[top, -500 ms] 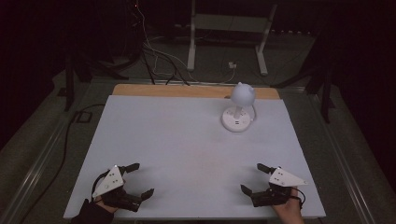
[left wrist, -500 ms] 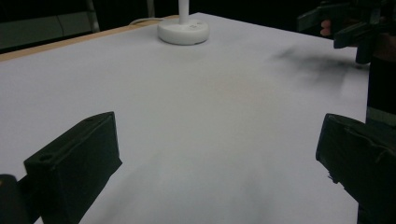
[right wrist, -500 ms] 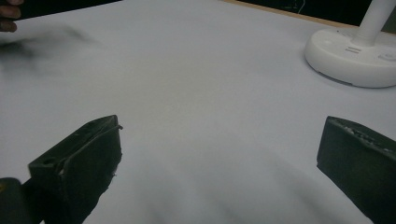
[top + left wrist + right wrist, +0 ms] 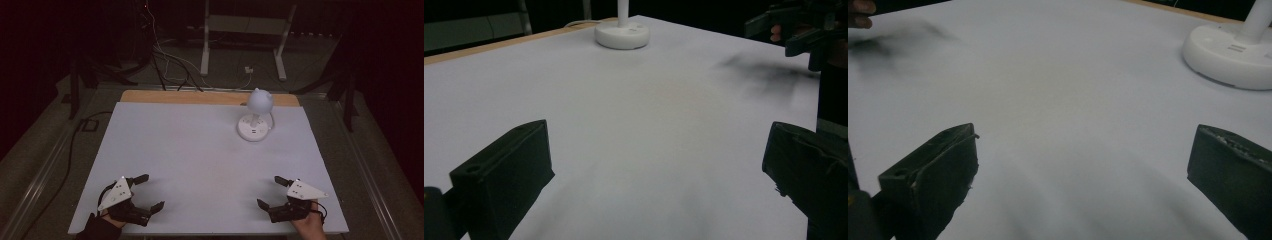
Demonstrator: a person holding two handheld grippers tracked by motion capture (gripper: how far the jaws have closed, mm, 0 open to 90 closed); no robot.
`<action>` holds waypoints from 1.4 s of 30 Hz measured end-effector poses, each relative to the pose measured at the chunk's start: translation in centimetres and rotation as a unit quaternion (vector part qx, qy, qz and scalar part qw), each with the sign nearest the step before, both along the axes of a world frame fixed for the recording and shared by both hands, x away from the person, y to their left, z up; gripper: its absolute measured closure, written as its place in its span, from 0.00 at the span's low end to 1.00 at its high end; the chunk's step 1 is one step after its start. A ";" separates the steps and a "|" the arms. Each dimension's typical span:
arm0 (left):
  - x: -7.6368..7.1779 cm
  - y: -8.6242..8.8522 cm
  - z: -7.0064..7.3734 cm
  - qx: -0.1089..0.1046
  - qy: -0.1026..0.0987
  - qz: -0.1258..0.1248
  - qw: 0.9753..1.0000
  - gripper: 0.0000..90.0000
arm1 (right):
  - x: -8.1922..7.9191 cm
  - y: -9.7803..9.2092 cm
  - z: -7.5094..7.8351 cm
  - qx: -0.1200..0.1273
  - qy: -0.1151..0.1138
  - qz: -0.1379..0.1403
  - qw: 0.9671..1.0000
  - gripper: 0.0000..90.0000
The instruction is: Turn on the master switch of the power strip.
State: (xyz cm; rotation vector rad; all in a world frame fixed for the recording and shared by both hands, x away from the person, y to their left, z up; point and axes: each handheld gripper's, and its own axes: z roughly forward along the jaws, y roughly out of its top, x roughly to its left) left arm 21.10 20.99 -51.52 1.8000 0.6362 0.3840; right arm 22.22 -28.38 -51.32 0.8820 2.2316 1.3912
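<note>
Tools, left (image 4: 151,191) and right (image 4: 266,191), gape wide, far from lamp (image 4: 256,120).

Left gripper (image 4: 151,191): lower left of the high view, jaws spread wide, holding nothing.
Right gripper (image 4: 270,192): lower right, jaws spread wide, holding nothing.
Hands: at the bottom edge, gripping both tools.

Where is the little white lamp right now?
In the high view, the small white desk lamp with a round base stands on the far right part of the white table, near its wooden back edge, well beyond the right gripper.
</note>
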 end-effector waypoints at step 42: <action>-0.1 0.0 0.1 -0.002 0.001 -0.001 1.000 0.00 | 1.6 3.4 4.2 0.004 0.047 0.071 0.996 0.00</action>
